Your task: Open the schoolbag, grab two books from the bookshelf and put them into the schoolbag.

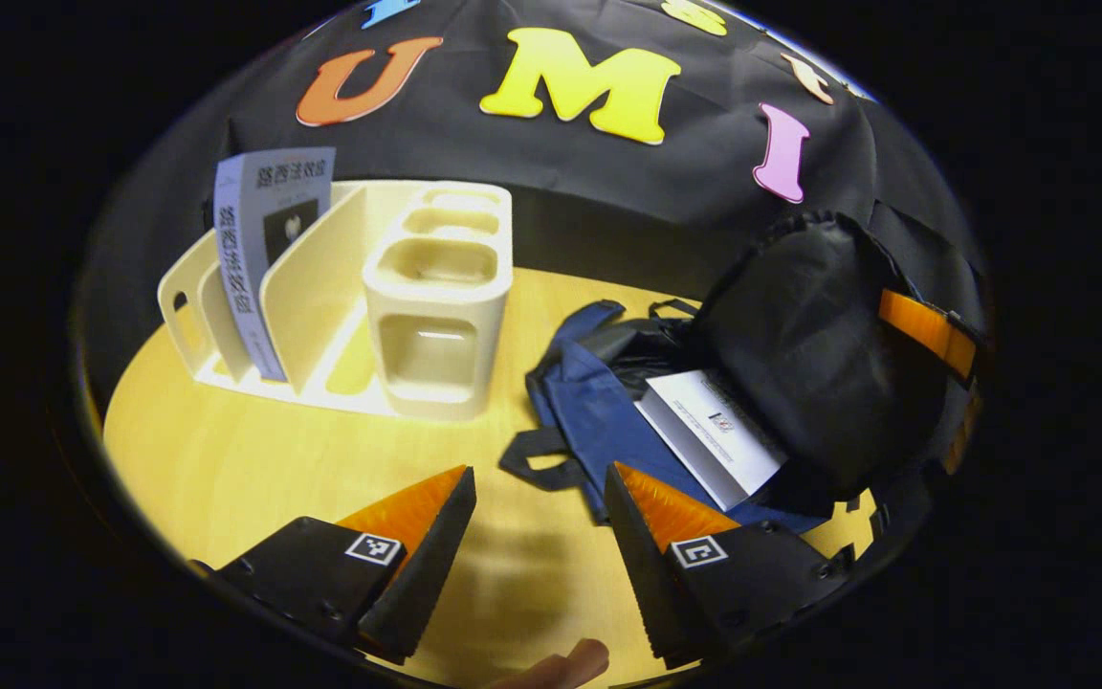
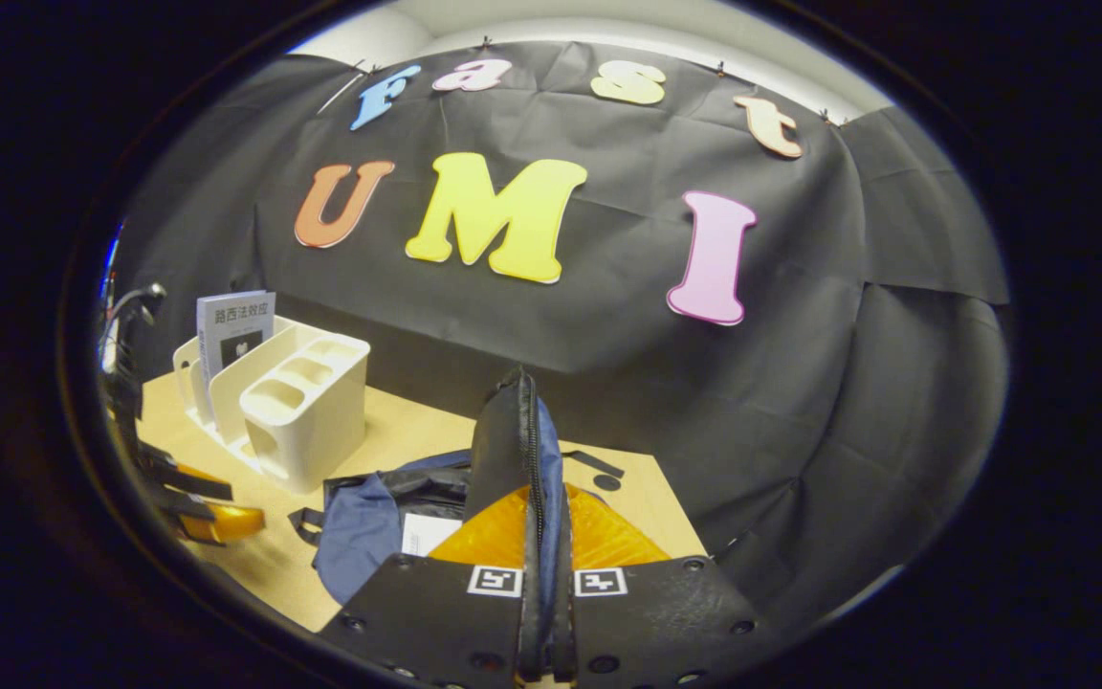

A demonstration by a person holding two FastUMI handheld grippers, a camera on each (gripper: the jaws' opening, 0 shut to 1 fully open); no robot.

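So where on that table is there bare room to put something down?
Bare wood lies in front of the white bookshelf, between it and the open left gripper, and in the strip between the bookshelf and the schoolbag. The right side is crowded: the schoolbag holds a book, its flap pinched by the right gripper.

bare table (image 1: 254, 459) before bookshelf (image 1: 436, 316), schoolbag (image 1: 608, 421) lying right

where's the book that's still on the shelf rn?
In the left gripper view the remaining book stands upright in a left slot of the cream bookshelf, at the table's far left, well apart from the schoolbag.
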